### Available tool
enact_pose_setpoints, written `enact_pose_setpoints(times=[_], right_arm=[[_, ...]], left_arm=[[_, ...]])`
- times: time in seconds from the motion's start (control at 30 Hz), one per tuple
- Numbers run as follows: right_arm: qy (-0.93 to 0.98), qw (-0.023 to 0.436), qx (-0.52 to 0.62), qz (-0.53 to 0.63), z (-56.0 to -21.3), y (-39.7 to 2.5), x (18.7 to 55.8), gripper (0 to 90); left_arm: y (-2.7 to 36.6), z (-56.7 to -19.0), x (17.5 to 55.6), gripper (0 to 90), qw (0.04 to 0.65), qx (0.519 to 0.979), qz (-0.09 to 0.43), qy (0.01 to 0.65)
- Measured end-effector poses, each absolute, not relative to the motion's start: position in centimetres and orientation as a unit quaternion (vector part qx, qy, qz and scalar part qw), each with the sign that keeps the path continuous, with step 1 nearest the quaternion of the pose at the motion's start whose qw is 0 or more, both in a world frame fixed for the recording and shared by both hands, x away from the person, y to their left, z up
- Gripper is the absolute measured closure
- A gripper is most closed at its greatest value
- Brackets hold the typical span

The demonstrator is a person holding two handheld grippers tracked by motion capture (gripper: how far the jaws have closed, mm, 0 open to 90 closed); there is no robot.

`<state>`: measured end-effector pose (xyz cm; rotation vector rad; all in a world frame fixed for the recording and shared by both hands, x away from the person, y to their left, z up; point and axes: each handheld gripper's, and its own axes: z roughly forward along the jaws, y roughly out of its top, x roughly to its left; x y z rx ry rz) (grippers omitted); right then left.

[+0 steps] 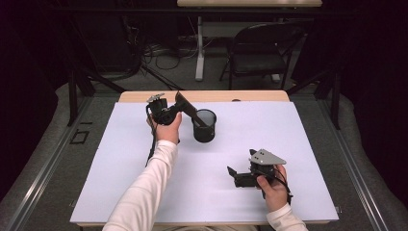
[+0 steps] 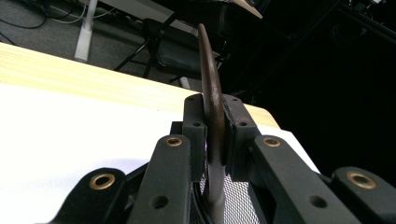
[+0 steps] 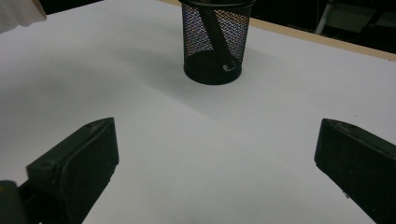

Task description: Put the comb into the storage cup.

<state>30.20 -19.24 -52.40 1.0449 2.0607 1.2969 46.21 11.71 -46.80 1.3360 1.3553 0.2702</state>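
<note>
The left gripper [image 1: 169, 113] clamps a dark curved spatula-like tool [image 2: 212, 100] — its long axis slanting down into the mesh cup [image 1: 204, 126] just beside. The right gripper [image 1: 239, 178] rests wide open, well apart on the tabletop [image 1: 288, 139].

One mesh cup [image 1: 204, 126] stands on the surface [image 1: 288, 144], one dark spatula [image 1: 188, 109] leans inside that cup, and one folding chair [image 1: 260, 50] stands beyond it.

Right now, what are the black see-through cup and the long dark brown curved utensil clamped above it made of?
The black mesh cup looks like painted wire mesh: fine holes let light through. The dark brown utensil, held by the left gripper, seems wood or plastic, with a smooth dull sheen; I cannot tell which.
</note>
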Motion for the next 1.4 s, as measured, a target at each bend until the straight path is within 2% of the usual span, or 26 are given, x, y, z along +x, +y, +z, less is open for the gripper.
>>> enact_pose_setpoints(times=[0.53, 1.1, 1.4], right_arm=[[0.754, 0.244, 0.382, 0.475, -52.41, -19.23, 30.2, 0.0], [0.755, 0.244, 0.38, 0.475, -52.47, -19.22, 30.24, 0.0], [0.757, 0.243, 0.38, 0.473, -52.5, -19.17, 30.24, 0.0]], left_arm=[[11.76, -46.91, 46.2, 79.6, 0.57, 0.571, 0.114, 0.58], [11.9, -47.01, 46.25, 70.1, 0.569, 0.575, 0.116, 0.577], [11.96, -47.0, 46.22, 62.2, 0.569, 0.574, 0.119, 0.576]])
